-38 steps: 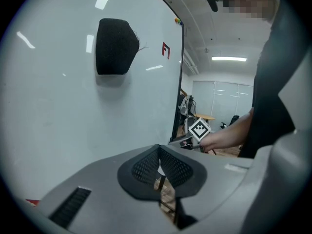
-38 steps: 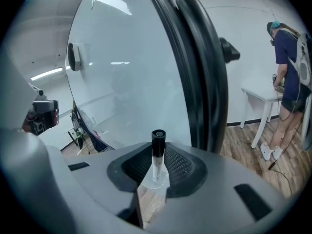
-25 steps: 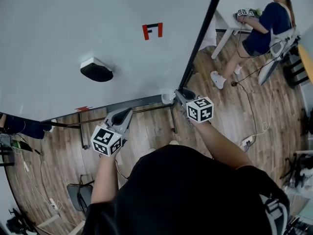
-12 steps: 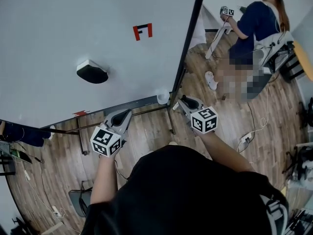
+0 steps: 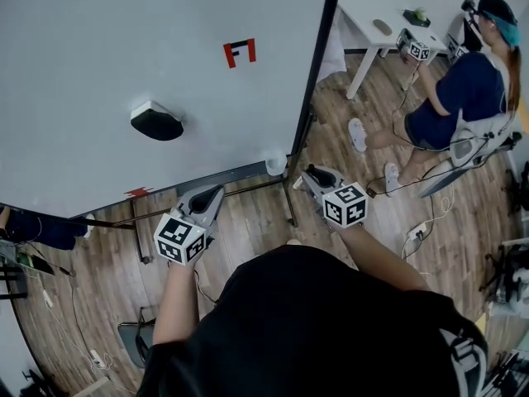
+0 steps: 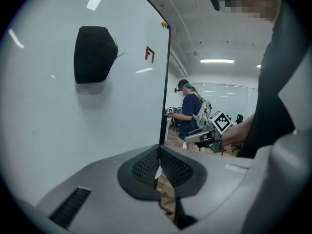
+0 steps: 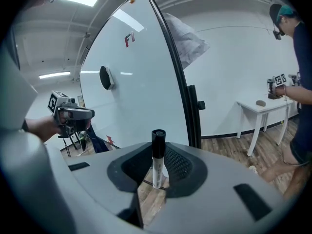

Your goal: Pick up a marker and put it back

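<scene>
The right tongs (image 7: pixel 155 173) gripped a black-capped marker (image 7: pixel 157 152) upright near the whiteboard (image 7: pixel 141 82), while the left tongs (image 6: pixel 160 172) stood fully closed with nothing between them.

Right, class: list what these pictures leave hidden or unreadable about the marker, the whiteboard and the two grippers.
- Marker: barrel print too small, right gripper view; in the head view, too small to pick out at the right gripper.
- White cup at the corner of the whiteboard: contents too small, head view.
- Whiteboard's top: cut off by the head view's edge.
- Left gripper: its own body hides its fingers, head view.
</scene>
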`<state>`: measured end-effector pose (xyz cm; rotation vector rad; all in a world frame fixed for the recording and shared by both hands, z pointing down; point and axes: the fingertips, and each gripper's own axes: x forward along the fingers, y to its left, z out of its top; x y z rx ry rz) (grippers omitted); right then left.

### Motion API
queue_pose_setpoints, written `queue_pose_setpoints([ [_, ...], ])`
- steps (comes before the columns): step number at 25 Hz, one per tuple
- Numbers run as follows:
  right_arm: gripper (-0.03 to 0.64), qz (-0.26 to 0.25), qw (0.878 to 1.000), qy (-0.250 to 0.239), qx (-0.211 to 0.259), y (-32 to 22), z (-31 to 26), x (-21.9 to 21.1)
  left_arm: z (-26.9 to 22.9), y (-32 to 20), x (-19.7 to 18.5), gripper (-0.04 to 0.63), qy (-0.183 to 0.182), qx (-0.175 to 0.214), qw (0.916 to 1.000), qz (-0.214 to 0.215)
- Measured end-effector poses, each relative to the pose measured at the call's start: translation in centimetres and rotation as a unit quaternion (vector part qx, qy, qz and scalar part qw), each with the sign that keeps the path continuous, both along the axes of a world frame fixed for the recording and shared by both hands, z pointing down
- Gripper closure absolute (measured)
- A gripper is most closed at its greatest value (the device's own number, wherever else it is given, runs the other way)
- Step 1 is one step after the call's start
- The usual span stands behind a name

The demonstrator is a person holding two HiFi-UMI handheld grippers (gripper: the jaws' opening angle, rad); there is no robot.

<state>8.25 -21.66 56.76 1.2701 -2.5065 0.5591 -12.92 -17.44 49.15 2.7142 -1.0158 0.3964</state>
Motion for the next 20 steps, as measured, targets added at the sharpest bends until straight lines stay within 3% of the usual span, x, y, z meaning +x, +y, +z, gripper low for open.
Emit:
queue_pose_setpoints([
  [20,0.549,-0.032,0.999,0.006,0.024,-8.0,0.2,-3.9,1.2,-0.8,-2.8,0.584,0.001,-0.016,0.9987,-0.048],
])
